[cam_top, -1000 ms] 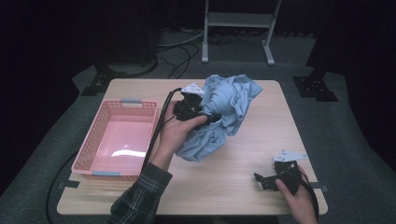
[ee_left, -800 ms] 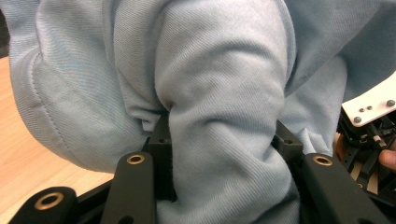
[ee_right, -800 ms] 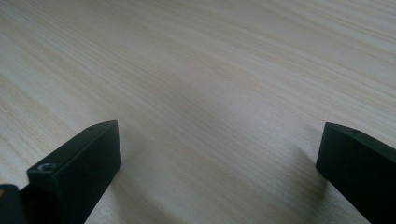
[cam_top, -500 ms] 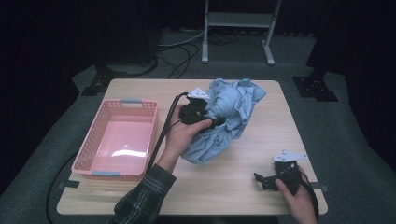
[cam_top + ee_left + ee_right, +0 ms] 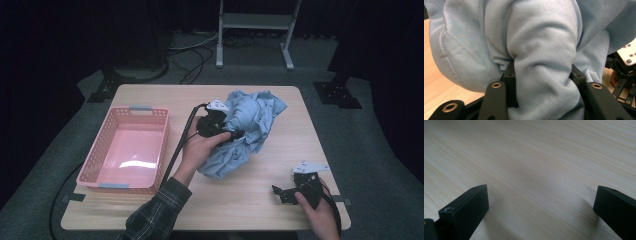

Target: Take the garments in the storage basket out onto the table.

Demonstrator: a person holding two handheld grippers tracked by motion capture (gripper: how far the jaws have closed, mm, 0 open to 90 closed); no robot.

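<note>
On a wooden bench (image 5: 260, 200) beside a pink basket (image 5: 150, 117), a bunched light-blue garment (image 5: 255, 117) has sunk slightly, clamped in the left tongs (image 5: 235, 135), suggesting transfer is underway, while the right tongs (image 5: 280, 192) rest open.

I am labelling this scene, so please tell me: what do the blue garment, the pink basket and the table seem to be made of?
The blue garment looks like soft knit cotton jersey: matte, fine ribs, a stitched seam, thick folds between the left gripper jaws. The pink basket seems moulded plastic: glossy floor, perforated walls. The table looks like pale wood or wood-look laminate, with straight grain lines.
</note>
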